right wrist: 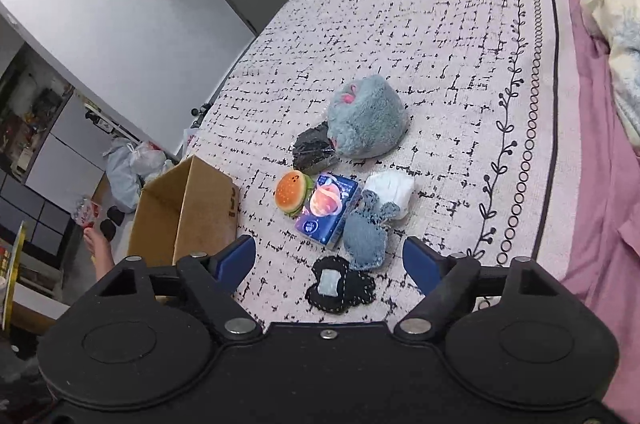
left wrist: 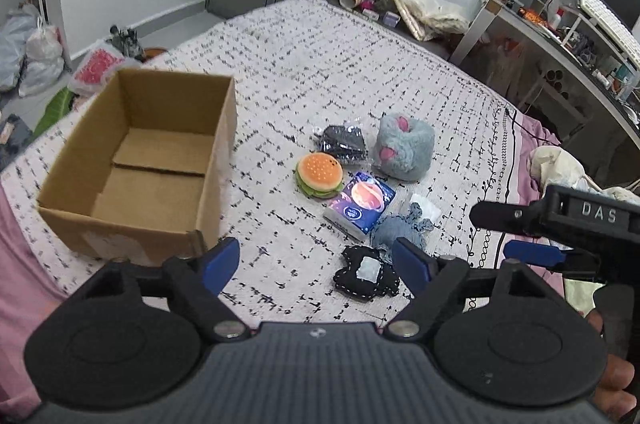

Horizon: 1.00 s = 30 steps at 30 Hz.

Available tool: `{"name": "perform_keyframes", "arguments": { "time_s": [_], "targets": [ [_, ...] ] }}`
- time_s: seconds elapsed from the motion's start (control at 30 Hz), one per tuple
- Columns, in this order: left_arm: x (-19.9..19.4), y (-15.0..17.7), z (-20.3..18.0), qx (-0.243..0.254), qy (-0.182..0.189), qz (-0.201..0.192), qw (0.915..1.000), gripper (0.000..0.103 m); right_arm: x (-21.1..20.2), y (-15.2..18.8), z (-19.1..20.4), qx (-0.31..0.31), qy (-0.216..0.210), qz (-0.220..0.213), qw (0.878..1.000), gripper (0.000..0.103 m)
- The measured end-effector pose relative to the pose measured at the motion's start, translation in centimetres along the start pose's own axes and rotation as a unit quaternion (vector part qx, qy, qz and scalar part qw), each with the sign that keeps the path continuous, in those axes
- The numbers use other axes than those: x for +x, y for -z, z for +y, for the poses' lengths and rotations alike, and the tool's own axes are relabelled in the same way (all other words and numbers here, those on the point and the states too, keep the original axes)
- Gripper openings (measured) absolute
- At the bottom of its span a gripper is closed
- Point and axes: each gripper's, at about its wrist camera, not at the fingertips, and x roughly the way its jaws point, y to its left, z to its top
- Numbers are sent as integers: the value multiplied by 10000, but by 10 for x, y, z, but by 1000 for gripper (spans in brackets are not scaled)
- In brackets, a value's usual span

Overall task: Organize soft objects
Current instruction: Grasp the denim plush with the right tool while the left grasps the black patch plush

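An empty cardboard box point(left wrist: 136, 160) stands open on the bed at the left; it also shows in the right wrist view point(right wrist: 188, 212). To its right lie several soft items: a burger plush point(left wrist: 319, 175) point(right wrist: 291, 191), a fluffy grey plush point(left wrist: 404, 152) point(right wrist: 366, 120), a dark packet point(left wrist: 344, 143) point(right wrist: 312, 149), a blue tissue pack point(left wrist: 360, 204) point(right wrist: 326, 210), a blue knitted toy point(left wrist: 394, 230) point(right wrist: 366, 234), a white packet point(right wrist: 390, 190) and a black felt piece point(left wrist: 366, 278) point(right wrist: 338, 284). My left gripper point(left wrist: 316, 260) is open and empty above the bed. My right gripper point(right wrist: 330, 260) is open and empty over the black felt piece; it also shows in the left wrist view point(left wrist: 520, 232).
The bed has a white patterned cover point(left wrist: 320, 64) over a pink sheet point(right wrist: 600, 184). A cluttered desk point(left wrist: 560, 24) stands at the right, bags point(left wrist: 32, 52) lie on the floor at the left. A crumpled blanket point(right wrist: 616, 44) lies at the right of the bed.
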Motion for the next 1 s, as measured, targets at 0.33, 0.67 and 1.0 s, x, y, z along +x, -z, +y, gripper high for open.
{"name": "perform_keyframes", "arguments": {
  "time_s": [0.33,0.67,1.0],
  "targets": [
    [52,4,-7,-268,69,491,9984,70,49,4,-31,362,-137,299,9988,64],
    [96,10,-13,-392,67,915,9950,69,84,3,-57,574,-491,578,9955,55],
    [127,15,-21,-415,193,1147,9923,69,106,-1,-67,678,-765,795,9916,47]
  ]
}}
